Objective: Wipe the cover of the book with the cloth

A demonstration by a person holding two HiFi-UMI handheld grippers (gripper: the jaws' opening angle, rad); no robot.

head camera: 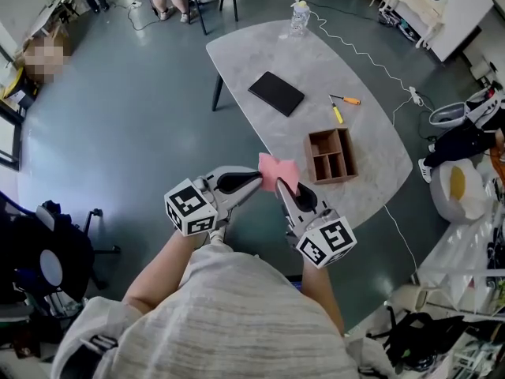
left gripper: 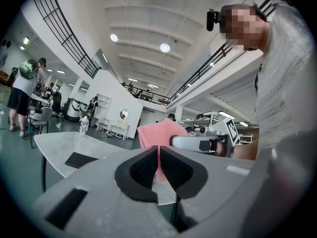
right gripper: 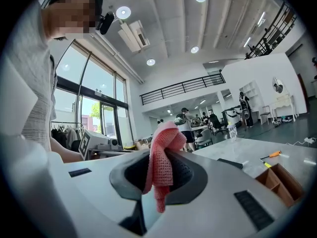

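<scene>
The black book (head camera: pixel 275 93) lies flat on the grey oval table (head camera: pixel 260 50), well ahead of both grippers; it also shows as a dark slab, the book (left gripper: pixel 81 159), on the tabletop. A pink cloth (head camera: pixel 278 170) is held in the air off the table's near edge. My right gripper (head camera: pixel 282 186) is shut on it, and the cloth (right gripper: pixel 163 152) bunches up and droops between the jaws of the right gripper (right gripper: pixel 157 175). My left gripper (head camera: pixel 254 181) meets the cloth's left edge. Its jaws stand nearly together with the cloth (left gripper: pixel 161 133) in the slit of the left gripper (left gripper: pixel 158 165).
A wooden compartment box (head camera: pixel 331 155) stands near the table's front right. An orange-handled screwdriver (head camera: pixel 345 99) and a yellow tool (head camera: pixel 337 113) lie beside the book. A water bottle (head camera: pixel 298 16) sits at the far end. A white cable (head camera: pixel 371 58) trails off the table.
</scene>
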